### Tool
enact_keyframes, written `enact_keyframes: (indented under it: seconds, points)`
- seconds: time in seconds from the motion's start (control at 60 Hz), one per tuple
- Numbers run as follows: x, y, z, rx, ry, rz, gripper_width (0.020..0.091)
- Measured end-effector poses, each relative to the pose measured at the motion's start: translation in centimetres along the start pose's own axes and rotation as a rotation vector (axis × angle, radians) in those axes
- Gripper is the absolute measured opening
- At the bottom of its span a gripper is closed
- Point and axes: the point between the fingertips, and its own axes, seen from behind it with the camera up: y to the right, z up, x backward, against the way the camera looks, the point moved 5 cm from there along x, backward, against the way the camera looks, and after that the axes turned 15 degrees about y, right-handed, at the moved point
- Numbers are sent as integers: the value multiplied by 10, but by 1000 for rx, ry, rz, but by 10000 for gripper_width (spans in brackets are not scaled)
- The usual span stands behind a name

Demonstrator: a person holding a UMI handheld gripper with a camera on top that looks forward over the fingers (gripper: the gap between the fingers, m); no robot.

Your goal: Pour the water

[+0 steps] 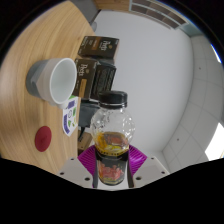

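Gripper view: at the bottom centre of the frame the gripper [112, 168] holds a clear jar [112, 135] with a black lid; both magenta pads [136, 160] press on its lower body, so the jaws are clamped on it. The jar stands upright, its long axis going up toward the frame centre, with yellowish liquid inside. A white cup [55, 77] stands on the wooden table [35, 40] in the left part of the frame, up and to the left of the jar and well apart from it. I judge that the pour must tilt the jar toward that side
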Motion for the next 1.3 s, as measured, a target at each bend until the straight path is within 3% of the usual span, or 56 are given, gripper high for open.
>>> enact_keyframes:
  seconds: [0.25,0.5,0.967,1.3]
  points:
    - [-26,-20,28,349,64,68,392]
    - [-25,-25,30,270,99,101,397]
    - [-2,24,-15,-1185,223,124,398]
    - [-25,-70,-28,-1714,200,240,398]
